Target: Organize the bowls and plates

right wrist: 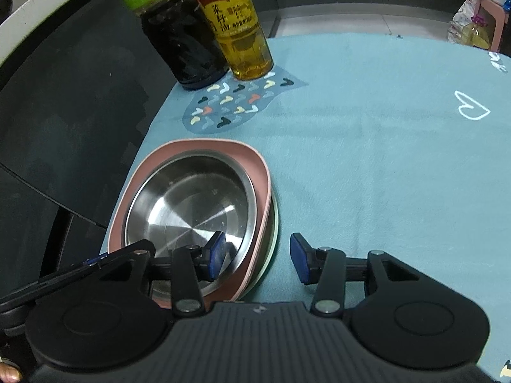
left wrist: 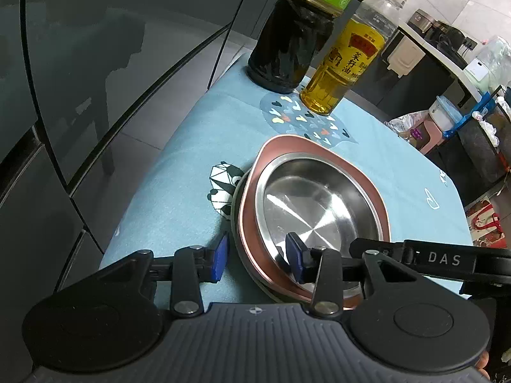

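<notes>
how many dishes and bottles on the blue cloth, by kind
steel dish: 1
pink plate: 1
pale plate at the bottom of the stack: 1
dark vinegar bottle: 1
yellow oil bottle: 1
total: 5

Black left hand-held gripper (left wrist: 257, 260), blue finger pads (left wrist: 220, 260), silver screws, ribbed grey body, "DAS" lettering

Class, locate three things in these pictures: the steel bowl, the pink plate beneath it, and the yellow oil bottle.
steel bowl (right wrist: 188, 210): right wrist view, on its shiny inner base.
pink plate (right wrist: 204, 144): right wrist view, on its far rim.
yellow oil bottle (left wrist: 335, 73): left wrist view, on its lower body, above the oil-filled bottom.
</notes>
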`<action>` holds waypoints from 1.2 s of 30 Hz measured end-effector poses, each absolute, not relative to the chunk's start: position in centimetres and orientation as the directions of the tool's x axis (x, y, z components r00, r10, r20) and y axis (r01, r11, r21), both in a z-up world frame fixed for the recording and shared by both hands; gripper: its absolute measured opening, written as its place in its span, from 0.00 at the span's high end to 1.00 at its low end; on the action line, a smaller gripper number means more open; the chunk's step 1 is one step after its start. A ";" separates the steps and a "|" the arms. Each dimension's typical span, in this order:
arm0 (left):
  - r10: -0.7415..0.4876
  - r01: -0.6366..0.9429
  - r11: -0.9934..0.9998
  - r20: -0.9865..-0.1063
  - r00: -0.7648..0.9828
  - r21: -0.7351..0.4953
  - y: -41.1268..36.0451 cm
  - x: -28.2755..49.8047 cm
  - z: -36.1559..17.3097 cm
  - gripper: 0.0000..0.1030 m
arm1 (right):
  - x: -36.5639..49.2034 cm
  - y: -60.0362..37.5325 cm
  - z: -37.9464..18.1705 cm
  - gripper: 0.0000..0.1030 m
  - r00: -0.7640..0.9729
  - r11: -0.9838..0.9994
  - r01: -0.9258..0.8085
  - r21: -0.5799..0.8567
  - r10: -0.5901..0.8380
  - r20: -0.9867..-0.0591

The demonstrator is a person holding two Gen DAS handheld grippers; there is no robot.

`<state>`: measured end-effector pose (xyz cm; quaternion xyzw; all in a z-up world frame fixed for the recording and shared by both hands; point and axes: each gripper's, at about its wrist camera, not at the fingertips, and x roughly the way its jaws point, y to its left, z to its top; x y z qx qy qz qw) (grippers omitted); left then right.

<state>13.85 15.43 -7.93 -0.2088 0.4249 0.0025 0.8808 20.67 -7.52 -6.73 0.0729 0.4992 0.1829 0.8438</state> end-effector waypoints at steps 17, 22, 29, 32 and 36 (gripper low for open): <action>-0.128 -0.174 0.926 -0.713 0.689 -0.335 14.6 11.9 -5.3 0.65 | 18.5 -6.9 -4.6 0.86 0.524 0.917 -0.307 0.254 0.386 -0.759; -0.128 -0.167 0.925 -0.693 0.710 -0.342 14.2 10.9 -4.0 0.65 | 17.3 -7.5 -3.7 0.86 0.545 0.914 -0.306 0.266 0.397 -0.739; -0.129 -0.142 0.930 -0.665 0.736 -0.338 13.0 8.6 -2.4 0.65 | 14.7 -8.9 -2.4 0.86 0.579 0.913 -0.304 0.272 0.404 -0.709; -0.133 -0.127 0.933 -0.651 0.747 -0.336 12.1 7.4 -1.7 0.65 | 13.1 -9.6 -1.7 0.86 0.595 0.912 -0.301 0.278 0.408 -0.693; -0.144 -0.105 0.936 -0.638 0.756 -0.335 10.7 5.5 -1.0 0.65 | 11.0 -10.7 -1.0 0.86 0.614 0.912 -0.297 0.282 0.409 -0.675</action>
